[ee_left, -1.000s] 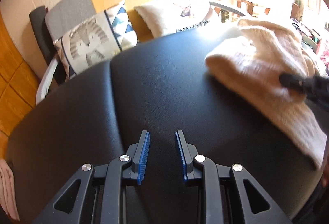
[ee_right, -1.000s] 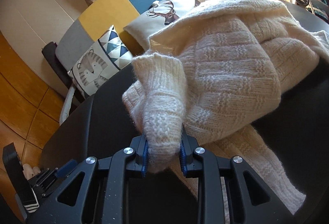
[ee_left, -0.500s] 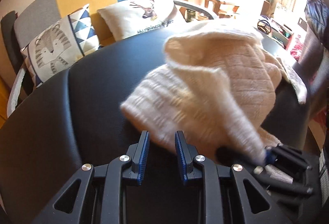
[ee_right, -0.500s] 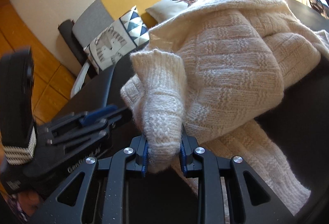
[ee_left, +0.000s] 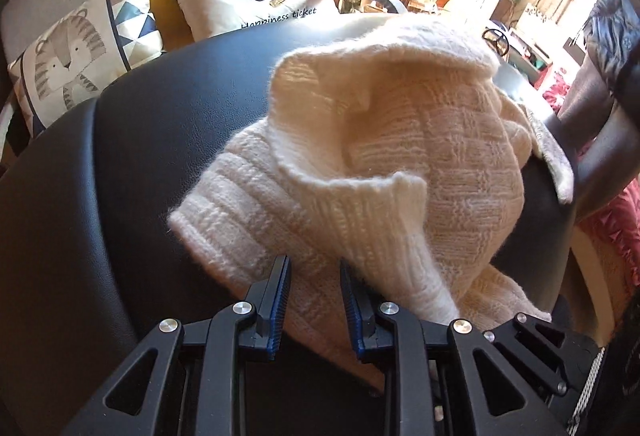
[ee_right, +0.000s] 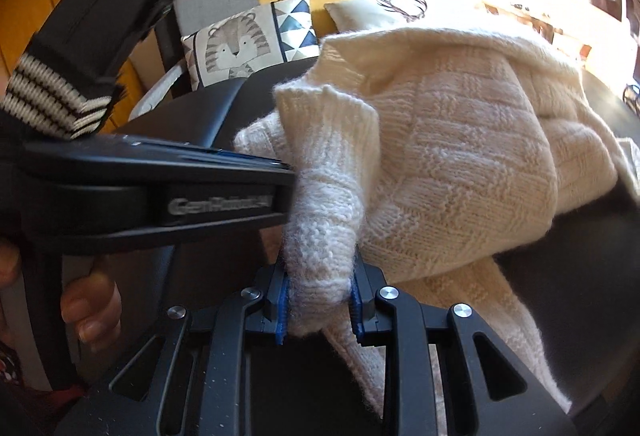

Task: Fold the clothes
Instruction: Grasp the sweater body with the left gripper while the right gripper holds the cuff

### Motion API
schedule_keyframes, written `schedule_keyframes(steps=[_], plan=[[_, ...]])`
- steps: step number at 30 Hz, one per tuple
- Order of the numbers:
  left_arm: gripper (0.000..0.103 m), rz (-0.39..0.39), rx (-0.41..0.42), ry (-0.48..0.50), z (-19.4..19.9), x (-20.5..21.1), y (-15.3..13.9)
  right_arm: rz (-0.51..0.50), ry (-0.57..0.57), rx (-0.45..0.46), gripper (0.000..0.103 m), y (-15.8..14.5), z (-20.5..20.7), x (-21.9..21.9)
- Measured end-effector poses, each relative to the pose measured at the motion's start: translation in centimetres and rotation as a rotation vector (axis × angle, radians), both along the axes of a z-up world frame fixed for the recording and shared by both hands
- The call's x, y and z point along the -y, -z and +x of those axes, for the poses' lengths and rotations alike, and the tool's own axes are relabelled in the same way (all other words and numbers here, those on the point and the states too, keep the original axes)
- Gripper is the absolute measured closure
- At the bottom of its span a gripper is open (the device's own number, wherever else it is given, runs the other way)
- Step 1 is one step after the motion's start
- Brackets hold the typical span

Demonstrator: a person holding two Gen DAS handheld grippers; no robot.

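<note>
The left gripper is motion-blurred in the right wrist view; its lettering is unreadable and its fingertips are hidden behind the sweater. The hand is cut off at the frame edge. Window glare washes out the far room. The sweater's far side is hidden.

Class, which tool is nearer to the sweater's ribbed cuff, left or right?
Right. The right tool is clamped on the ribbed cuff itself; the left tool is open just beside it, straddling another fold of the sweater.
</note>
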State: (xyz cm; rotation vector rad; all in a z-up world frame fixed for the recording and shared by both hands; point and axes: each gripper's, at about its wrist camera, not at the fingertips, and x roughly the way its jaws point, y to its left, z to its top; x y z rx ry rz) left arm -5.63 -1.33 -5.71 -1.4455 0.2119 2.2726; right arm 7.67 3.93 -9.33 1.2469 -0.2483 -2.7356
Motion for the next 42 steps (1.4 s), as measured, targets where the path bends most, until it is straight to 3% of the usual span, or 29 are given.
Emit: schedule_keyframes(steps=[3,6,8,10,16,19,25,32,38,42], plan=[[0.077,-0.041,-0.003,0.021,-0.2,-0.9,0.8,0.033,-0.004,-0.003,0.077,0.2,-0.2,0.8],[0.077,-0.092,-0.048,0.051,0.4,-2.1,1.2,0.043,-0.002,-0.002,0.068,0.4,-0.4,1.1],[0.077,-0.118,-0.07,0.054,1.2,-2.6,1.5,0.025,-0.011,0.005,0.052,0.4,-0.3,1.0],[0.077,-0.113,-0.076,0.036,1.7,-2.6,1.7,0.037,-0.029,0.013,0.046,0.2,0.0,0.9],[0.077,0.034,-0.039,-0.032,2.6,-0.2,1.9,-0.015,0.034,0.008,0.045,-0.9,2.4,-2.7],[0.077,0.121,-0.032,-0.077,3.3,0.9,2.0,-0.025,0.127,-0.034,0.036,-1.7,3.1,-5.6],[0.077,0.178,-0.03,-0.082,5.0,1.0,2.1,-0.042,0.268,-0.075,0.036,-3.1,1.5,-10.1],[0.077,0.236,-0.051,-0.023,6.1,1.4,1.7,-0.011,0.233,-0.063,0.035,-1.3,-2.5,-11.0],[0.077,0.288,-0.062,0.026,6.8,1.6,1.5,-0.086,0.239,-0.031,0.035,0.7,-3.3,-11.3],[0.077,0.371,-0.053,0.05,6.9,1.6,1.0,-0.105,0.244,-0.02,0.035,0.9,-3.0,-11.5]])
